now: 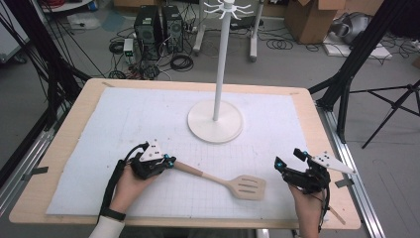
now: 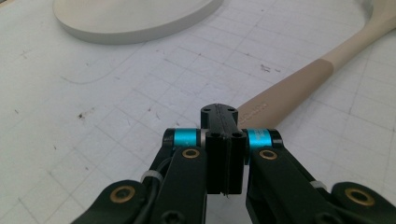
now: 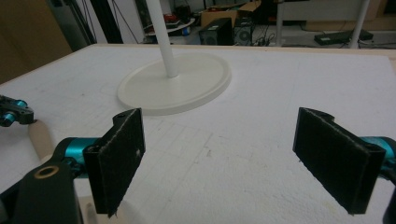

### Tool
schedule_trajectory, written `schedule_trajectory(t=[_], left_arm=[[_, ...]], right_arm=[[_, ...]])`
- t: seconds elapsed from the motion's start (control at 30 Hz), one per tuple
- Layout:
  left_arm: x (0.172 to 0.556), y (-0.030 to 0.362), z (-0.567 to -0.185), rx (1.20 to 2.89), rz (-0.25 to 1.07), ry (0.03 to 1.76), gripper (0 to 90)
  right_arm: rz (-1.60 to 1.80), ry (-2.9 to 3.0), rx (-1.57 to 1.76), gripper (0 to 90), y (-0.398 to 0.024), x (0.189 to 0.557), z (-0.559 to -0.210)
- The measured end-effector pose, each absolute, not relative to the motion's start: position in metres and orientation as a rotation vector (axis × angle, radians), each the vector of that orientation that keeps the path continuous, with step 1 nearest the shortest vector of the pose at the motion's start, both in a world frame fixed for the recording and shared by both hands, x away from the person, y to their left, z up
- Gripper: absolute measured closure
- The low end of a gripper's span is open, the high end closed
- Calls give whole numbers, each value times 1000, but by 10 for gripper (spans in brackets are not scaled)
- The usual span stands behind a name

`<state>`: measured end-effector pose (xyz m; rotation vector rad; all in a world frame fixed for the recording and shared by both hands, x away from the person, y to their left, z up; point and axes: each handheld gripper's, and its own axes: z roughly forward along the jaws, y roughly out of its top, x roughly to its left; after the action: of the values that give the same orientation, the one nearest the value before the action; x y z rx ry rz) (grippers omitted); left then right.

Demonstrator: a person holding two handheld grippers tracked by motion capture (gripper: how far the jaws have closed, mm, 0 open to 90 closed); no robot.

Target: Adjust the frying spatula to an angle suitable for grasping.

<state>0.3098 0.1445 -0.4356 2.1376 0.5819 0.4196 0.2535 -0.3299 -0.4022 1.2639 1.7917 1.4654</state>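
A beige slotted spatula lies flat on the white gridded mat, head toward the right, handle running left. My left gripper rests at the handle's end. In the left gripper view its jaws are pressed flat together with nothing seen between them, and the handle comes out from behind their tips. My right gripper hovers at the mat's right side, open, its pads wide apart over bare mat. The right gripper view also catches the handle end and the left gripper at its far left.
A white stand with a round base and a tall pole with hooks at the top stands at the mat's centre back. The wooden table edge frames the mat. Computers, cables and boxes sit on the floor beyond.
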Motion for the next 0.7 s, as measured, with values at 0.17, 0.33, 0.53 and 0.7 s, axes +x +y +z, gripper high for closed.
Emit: schedule_trajectory(t=[0.17, 0.33, 0.53, 0.7], left_arm=[[310, 147, -437, 2130, 415, 593, 896], [310, 147, -437, 2124, 422, 595, 876], [302, 162, -430, 2023, 450, 645, 564], [291, 188, -424, 1940, 449, 657, 379]], right_arm=[[1465, 1791, 1264, 154, -330, 253, -402], [1464, 1792, 1264, 154, -330, 254, -402], [1468, 1793, 1266, 154, -330, 253, -402], [1470, 1796, 1258, 154, -330, 252, -401]])
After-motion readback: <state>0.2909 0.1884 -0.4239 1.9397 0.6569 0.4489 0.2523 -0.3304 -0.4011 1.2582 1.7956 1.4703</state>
